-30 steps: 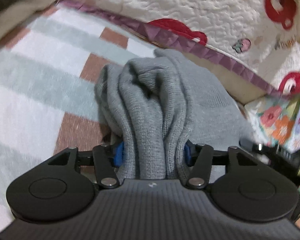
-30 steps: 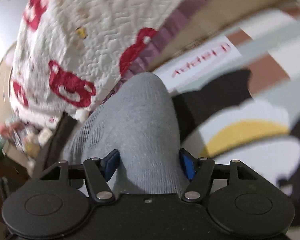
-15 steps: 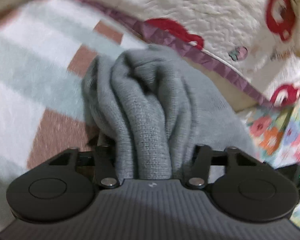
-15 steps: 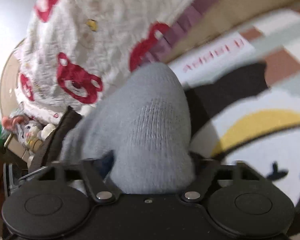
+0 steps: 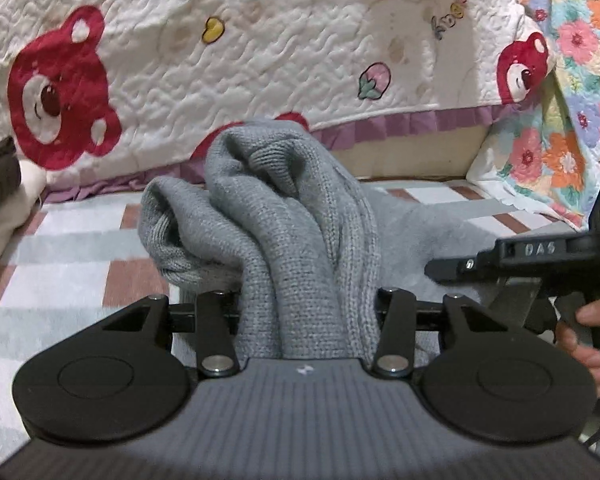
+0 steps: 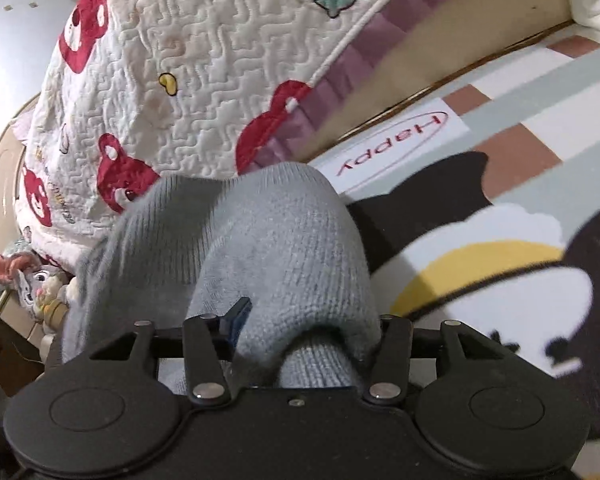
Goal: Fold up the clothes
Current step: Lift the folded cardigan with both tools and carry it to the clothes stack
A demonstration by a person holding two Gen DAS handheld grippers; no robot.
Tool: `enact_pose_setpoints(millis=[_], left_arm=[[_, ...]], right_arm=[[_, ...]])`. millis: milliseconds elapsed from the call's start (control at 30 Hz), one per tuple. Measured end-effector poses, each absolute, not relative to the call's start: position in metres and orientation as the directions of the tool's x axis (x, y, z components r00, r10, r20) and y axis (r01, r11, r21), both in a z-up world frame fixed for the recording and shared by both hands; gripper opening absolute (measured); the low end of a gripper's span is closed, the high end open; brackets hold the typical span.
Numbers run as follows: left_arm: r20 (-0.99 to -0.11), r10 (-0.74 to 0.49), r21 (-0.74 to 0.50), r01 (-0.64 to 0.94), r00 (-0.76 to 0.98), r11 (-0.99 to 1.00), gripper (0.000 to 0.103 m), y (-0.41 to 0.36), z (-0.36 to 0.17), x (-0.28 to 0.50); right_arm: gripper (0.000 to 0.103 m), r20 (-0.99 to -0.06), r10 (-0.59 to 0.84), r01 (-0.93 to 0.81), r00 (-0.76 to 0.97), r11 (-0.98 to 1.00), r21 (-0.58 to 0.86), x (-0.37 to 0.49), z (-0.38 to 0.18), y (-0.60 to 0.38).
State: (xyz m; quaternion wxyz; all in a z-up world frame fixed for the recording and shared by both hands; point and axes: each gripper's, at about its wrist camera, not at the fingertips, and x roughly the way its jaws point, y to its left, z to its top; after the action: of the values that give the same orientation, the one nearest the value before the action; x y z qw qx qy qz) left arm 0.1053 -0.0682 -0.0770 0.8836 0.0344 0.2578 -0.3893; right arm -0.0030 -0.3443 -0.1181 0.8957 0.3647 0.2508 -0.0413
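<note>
Across the upper half of both views we see the white quilt [image 5: 228, 60] with red bears, hanging over a striped mat [image 5: 60, 272] that fills the lower left of the left wrist view. The grey knitted sweater [image 5: 300, 240] sits mid-frame, bunched into thick ridges and raised off the mat between the two tools, probably to carry one edge over for a fold. Our left gripper [image 5: 306, 312] is closing its jaws on a gathered wad of it at bottom centre. Our right gripper [image 6: 306, 336] has clamped another thick fold, jaws part-open around the bulk, and appears at the right edge of the left view, held by a hand [image 5: 588, 340]
</note>
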Motion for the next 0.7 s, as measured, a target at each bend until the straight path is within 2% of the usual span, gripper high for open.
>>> enact_pose_setpoints(millis=[133, 267, 333, 433, 567, 667, 700], left_arm=[[-0.454, -0.682, -0.111, 0.723, 0.573, 0.681, 0.044, -0.072, -0.077, 0.103], [-0.417, -0.713, -0.171, 0.722, 0.563, 0.670, 0.044, -0.062, -0.080, 0.120], [-0.424, -0.711, -0.184, 0.715, 0.562, 0.675, 0.044, -0.060, -0.080, 0.130], [-0.451, -0.720, -0.268, 0.690, 0.527, 0.673, 0.045, -0.052, -0.088, 0.150], [-0.529, -0.724, -0.470, 0.558, 0.442, 0.684, 0.053, -0.033, -0.118, 0.189], [-0.575, -0.708, -0.510, 0.497, 0.410, 0.702, 0.067, -0.028, -0.125, 0.194], [-0.589, -0.703, -0.522, 0.477, 0.398, 0.708, 0.067, -0.027, -0.127, 0.195]], right_arm=[[0.060, -0.482, 0.088, 0.281, 0.872, 0.716, 0.639, -0.003, -0.122, -0.342], [0.062, -0.476, 0.086, 0.287, 0.875, 0.700, 0.654, -0.004, -0.125, -0.340], [0.064, -0.472, 0.097, 0.283, 0.876, 0.689, 0.667, -0.004, -0.126, -0.339], [0.070, -0.475, 0.109, 0.283, 0.873, 0.679, 0.677, -0.002, -0.129, -0.338], [0.072, -0.485, 0.110, 0.275, 0.868, 0.706, 0.653, 0.001, -0.126, -0.331], [0.073, -0.500, 0.104, 0.268, 0.860, 0.743, 0.614, 0.003, -0.123, -0.323], [0.074, -0.507, 0.098, 0.268, 0.856, 0.755, 0.598, 0.004, -0.122, -0.321]])
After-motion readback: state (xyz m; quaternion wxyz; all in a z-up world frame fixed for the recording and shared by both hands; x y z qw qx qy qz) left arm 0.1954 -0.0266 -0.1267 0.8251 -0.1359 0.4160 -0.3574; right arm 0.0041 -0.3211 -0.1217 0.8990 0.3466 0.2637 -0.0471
